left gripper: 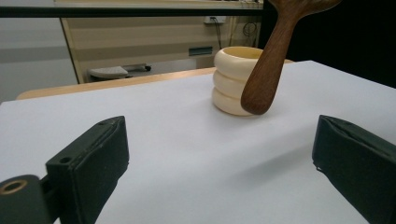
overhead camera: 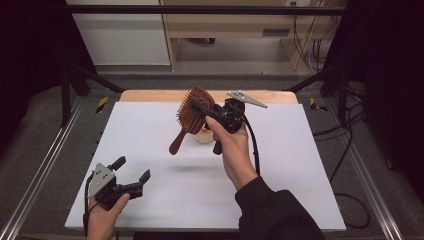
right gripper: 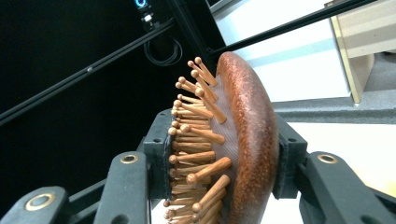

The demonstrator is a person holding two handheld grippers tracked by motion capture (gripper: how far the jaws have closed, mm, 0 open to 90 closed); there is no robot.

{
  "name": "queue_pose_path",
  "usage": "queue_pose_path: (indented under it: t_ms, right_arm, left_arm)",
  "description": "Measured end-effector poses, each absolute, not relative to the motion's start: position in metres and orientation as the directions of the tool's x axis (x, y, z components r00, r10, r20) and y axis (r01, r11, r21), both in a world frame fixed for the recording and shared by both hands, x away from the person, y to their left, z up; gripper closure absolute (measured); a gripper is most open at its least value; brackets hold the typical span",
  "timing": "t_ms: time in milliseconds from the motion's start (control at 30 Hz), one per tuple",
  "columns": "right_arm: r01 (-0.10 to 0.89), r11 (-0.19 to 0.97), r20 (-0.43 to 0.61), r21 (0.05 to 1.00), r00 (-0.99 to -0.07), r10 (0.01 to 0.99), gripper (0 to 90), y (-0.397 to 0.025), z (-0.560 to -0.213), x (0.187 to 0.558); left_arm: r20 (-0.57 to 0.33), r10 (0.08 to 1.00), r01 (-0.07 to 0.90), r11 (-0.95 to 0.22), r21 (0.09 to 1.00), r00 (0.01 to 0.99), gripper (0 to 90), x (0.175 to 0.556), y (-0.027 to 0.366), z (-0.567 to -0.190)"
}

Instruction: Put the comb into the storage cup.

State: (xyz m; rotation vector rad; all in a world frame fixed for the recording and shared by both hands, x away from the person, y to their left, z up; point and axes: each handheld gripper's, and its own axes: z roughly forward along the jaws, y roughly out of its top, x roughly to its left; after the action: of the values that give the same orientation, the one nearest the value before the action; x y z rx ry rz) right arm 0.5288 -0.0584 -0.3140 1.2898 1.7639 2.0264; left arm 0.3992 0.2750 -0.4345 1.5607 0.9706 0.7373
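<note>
Hairbrush (overhead camera: 192, 114) in raised right claw (overhead camera: 199, 106)

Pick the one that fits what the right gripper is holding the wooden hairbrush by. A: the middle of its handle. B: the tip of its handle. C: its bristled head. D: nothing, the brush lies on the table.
C: in the right gripper view the right gripper has its jaws shut on the head of the hairbrush, one jaw on the bristle side and one on the back, while the handle hangs free above the table.
</note>
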Motion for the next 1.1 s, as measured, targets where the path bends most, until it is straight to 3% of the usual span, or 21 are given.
queue_pose_path:
  t_ms: [467,1100]
  right_arm:
    - [0.392,-0.322,0.503,0.862,-0.577,0.644,51.9,-0.060,-0.295,0.560]
    - [0.391,-0.326,0.500,0.861,-0.529,0.686,51.9,-0.064,-0.289,0.586]
  left_arm:
    - [-0.049,0.910,0.202,-0.039,0.979,0.412,3.2,0.408,0.287,-0.440]
    - [-0.032,0.902,0.185,-0.053,0.981,0.430,2.7,0.409,0.291,-0.443]
